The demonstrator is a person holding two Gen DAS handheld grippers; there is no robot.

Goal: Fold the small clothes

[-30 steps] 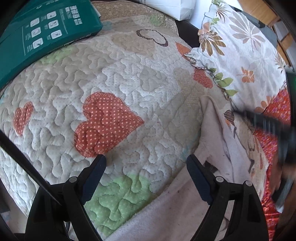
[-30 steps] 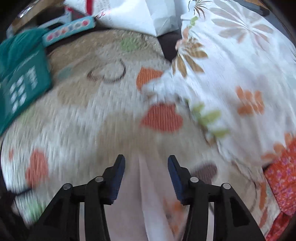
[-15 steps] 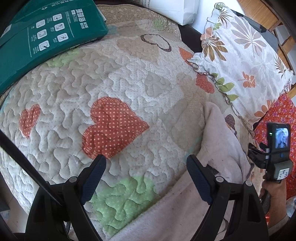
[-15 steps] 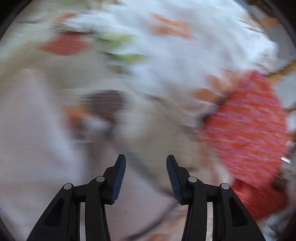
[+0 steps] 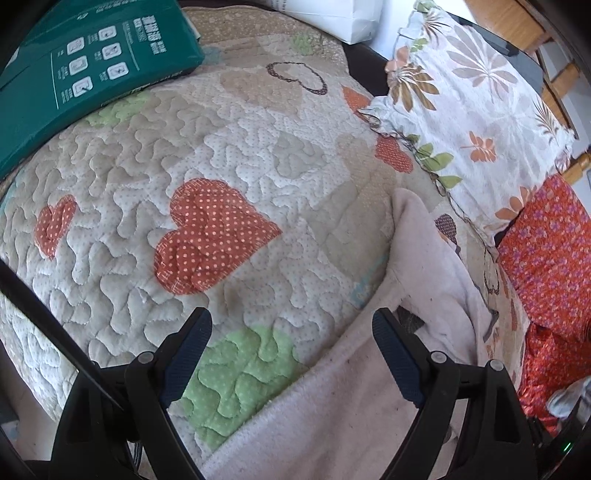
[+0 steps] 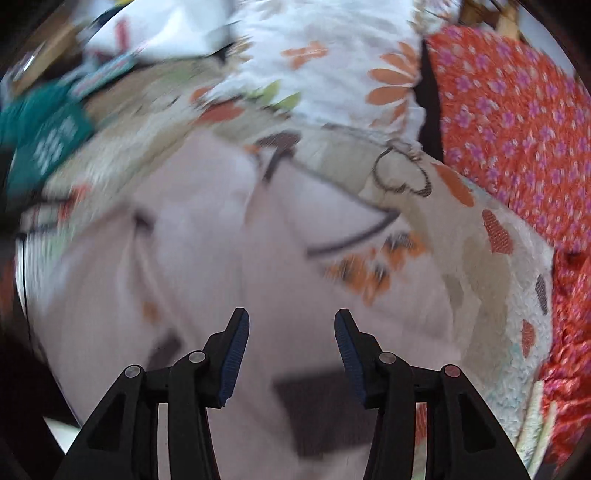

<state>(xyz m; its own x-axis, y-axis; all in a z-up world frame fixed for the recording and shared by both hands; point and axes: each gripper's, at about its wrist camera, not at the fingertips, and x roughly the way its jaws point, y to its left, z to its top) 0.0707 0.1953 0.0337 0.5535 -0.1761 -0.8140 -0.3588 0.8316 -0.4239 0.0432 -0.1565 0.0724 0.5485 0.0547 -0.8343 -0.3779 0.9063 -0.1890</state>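
A pale pink garment (image 5: 413, 280) with orange print lies crumpled on the heart-patterned quilt (image 5: 207, 155), at the lower right of the left wrist view. My left gripper (image 5: 291, 328) is open and empty, hovering over the quilt at the garment's left edge. In the blurred right wrist view the same garment (image 6: 207, 229) fills the middle. My right gripper (image 6: 291, 332) is open and empty just above it.
A green package (image 5: 74, 74) lies at the quilt's far left. A floral pillow (image 5: 469, 110) and a red flowered cushion (image 5: 550, 251) sit on the right. A white bag (image 5: 343, 14) stands at the back.
My right gripper swung back from the red cushion to above the pink garment and has left the left wrist view. My left gripper barely moved.
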